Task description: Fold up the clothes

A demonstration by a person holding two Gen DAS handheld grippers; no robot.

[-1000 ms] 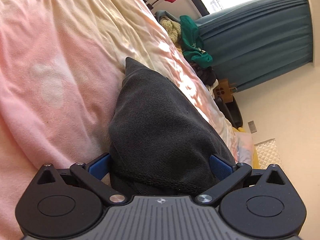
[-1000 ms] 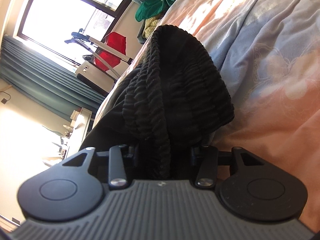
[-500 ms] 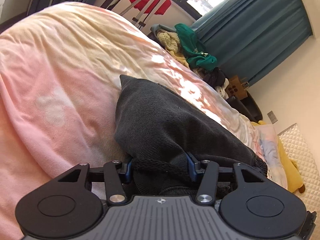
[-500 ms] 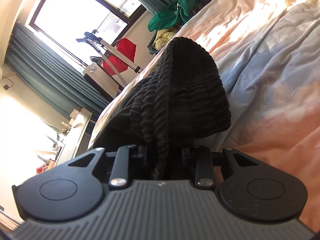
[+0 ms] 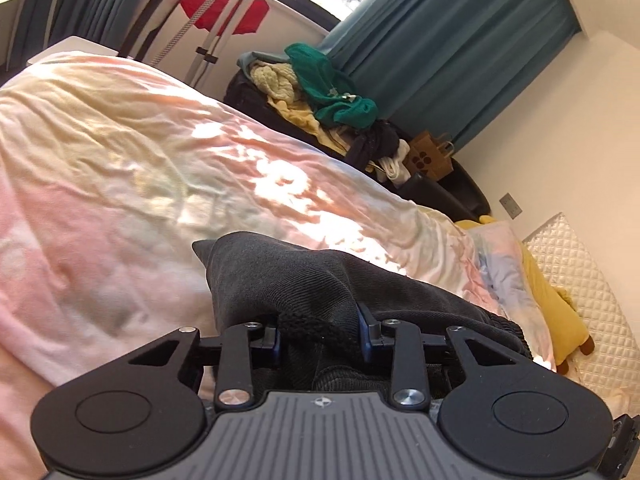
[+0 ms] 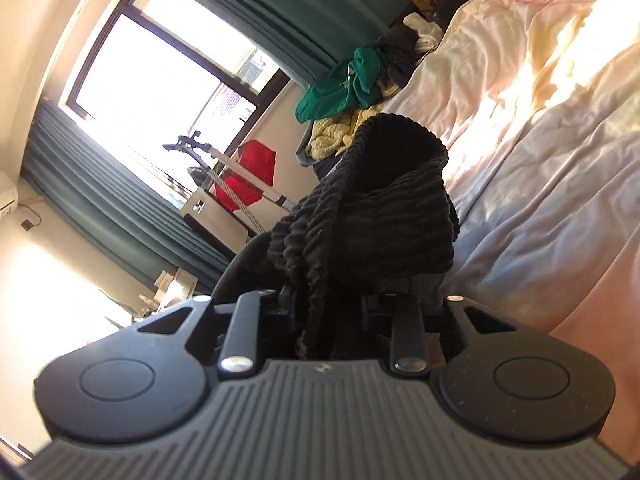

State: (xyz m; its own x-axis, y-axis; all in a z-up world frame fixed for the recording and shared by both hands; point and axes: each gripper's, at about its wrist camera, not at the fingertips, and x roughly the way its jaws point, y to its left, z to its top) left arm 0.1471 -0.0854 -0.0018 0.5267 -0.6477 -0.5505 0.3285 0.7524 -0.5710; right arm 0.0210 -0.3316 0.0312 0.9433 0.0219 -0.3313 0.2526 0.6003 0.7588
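Right wrist: ribbed black garment (image 6: 384,220)

matt black cloth garment (image 5: 304,276), ribbed waistband (image 6: 384,216)

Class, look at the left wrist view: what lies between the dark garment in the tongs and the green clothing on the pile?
Only the rumpled pink-and-cream bedspread separates dark garment from green clothing.

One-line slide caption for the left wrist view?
Left gripper shut on dark garment, lifted over a pink-and-cream duvet; laundry pile beyond.
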